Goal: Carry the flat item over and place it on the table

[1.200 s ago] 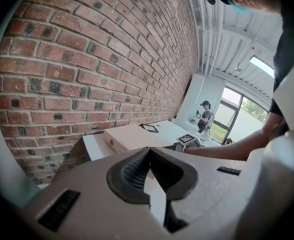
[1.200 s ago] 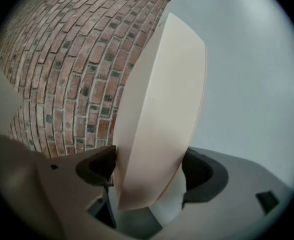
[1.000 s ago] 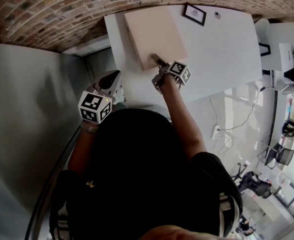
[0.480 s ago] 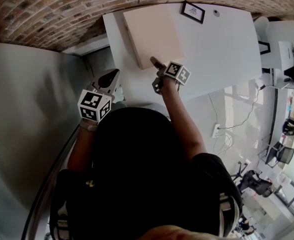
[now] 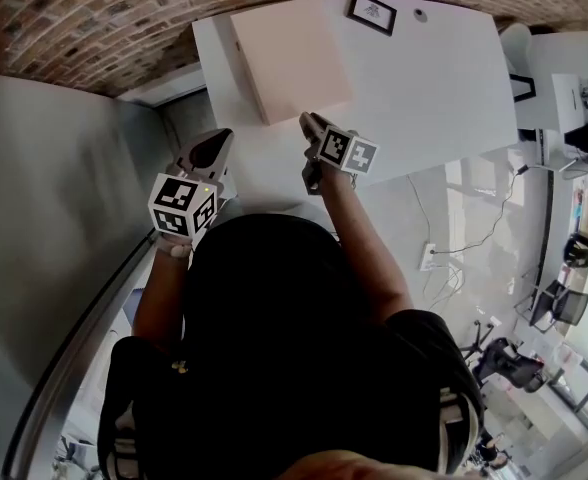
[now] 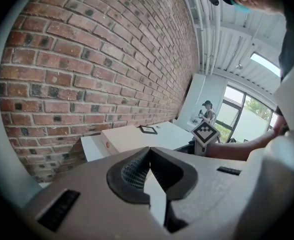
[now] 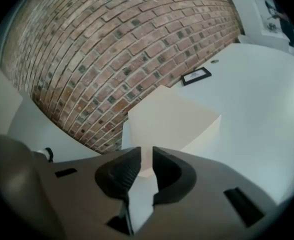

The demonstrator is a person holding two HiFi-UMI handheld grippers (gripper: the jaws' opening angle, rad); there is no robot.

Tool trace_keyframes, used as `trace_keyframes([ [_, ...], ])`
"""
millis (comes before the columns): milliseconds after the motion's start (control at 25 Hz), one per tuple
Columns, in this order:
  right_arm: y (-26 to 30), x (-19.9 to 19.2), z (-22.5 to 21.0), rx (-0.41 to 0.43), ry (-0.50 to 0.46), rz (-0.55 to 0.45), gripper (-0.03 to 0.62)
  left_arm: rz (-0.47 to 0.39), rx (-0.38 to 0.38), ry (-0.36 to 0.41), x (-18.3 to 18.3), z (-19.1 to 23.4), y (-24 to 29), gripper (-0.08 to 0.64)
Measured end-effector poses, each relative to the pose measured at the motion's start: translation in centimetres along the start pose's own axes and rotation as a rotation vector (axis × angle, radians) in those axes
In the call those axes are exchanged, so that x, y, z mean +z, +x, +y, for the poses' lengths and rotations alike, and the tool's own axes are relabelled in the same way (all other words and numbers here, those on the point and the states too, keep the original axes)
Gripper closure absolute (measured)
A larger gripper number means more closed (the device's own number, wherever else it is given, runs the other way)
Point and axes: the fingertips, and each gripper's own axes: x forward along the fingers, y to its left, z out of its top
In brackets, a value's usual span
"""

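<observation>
The flat beige box (image 5: 289, 58) lies on the white table (image 5: 424, 98), close to the brick wall. It also shows in the right gripper view (image 7: 172, 119) and in the left gripper view (image 6: 132, 136). My right gripper (image 5: 305, 121) hovers just off the box's near edge, not touching it. Its jaws (image 7: 147, 151) are closing, with a narrow gap and nothing between them. My left gripper (image 5: 221, 138) hangs off the table's left front corner, its jaws (image 6: 148, 150) shut and empty.
A small black picture frame (image 5: 372, 13) lies at the table's far edge, with a small round fitting (image 5: 419, 14) beside it. The brick wall (image 5: 94, 18) runs behind the table. A grey wall (image 5: 54, 218) stands to my left. Office chairs and cables are at the right.
The right gripper has drawn back from the box's near edge toward me. The box stays flat on the table. The left gripper has barely moved.
</observation>
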Motion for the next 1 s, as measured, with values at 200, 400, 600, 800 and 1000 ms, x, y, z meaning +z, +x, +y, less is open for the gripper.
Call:
trace_keyframes([
  [200, -3.6, 1.2, 1.7, -0.018, -0.252, -0.023, 0.581, -0.020, 0.014, 0.012, 0.1, -2.6, -0.4, 0.557],
  [400, -8.1, 2.7, 4.2, 0.022, -0.471, -0.096, 0.581, -0.059, 0.010, 0.024, 1.3, -5.8, -0.9, 0.557],
  [600, -12.7, 4.4, 7.9, 0.124, -0.645, -0.249, 0.581, -0.107, -0.019, 0.072, 3.3, -8.4, -1.4, 0.557],
  [800, -17.3, 5.7, 10.9, 0.216, -0.756, -0.375, 0.582, -0.167, -0.040, 0.104, 5.5, -10.6, -2.2, 0.557],
  [1000, -22.1, 6.7, 13.2, 0.265, -0.878, -0.520, 0.583, -0.246, -0.106, 0.119, 7.3, -13.1, -3.1, 0.557],
])
